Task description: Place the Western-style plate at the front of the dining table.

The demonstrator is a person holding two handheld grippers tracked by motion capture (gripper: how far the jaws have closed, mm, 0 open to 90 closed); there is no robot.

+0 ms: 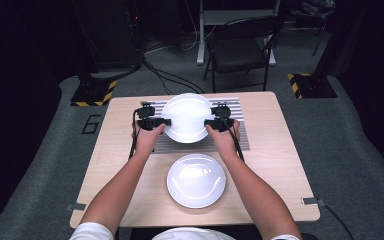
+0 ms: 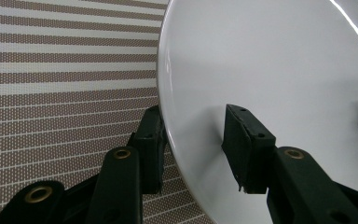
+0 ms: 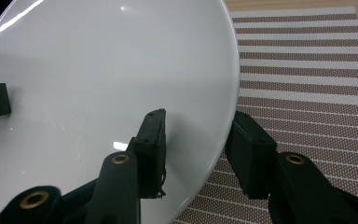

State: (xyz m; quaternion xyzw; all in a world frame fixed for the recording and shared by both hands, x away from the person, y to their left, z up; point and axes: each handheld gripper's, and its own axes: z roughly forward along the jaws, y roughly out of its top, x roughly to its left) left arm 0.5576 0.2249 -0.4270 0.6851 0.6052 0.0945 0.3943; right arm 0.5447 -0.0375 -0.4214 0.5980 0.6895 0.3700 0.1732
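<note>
Both grippers hold a white plate [image 1: 186,111] above a striped placemat [image 1: 240,140]. My left gripper [image 1: 166,121] is shut on the plate's left rim, and my right gripper [image 1: 207,122] is shut on its right rim. In the left gripper view, the left gripper [image 2: 193,126] has one jaw under the rim and the other on the top face of the plate [image 2: 270,60]. The right gripper [image 3: 198,126] grips the plate [image 3: 112,60] the same way, with one jaw on top and one below the edge. A second white plate [image 1: 196,180] lies on the wooden table nearer the person.
The striped placemat [image 2: 65,70] [image 3: 307,70] spreads under the held plate at the far middle of the table [image 1: 280,165]. A folding chair [image 1: 240,50] stands on the floor beyond the table. Bare wood lies to the left and right of the near plate.
</note>
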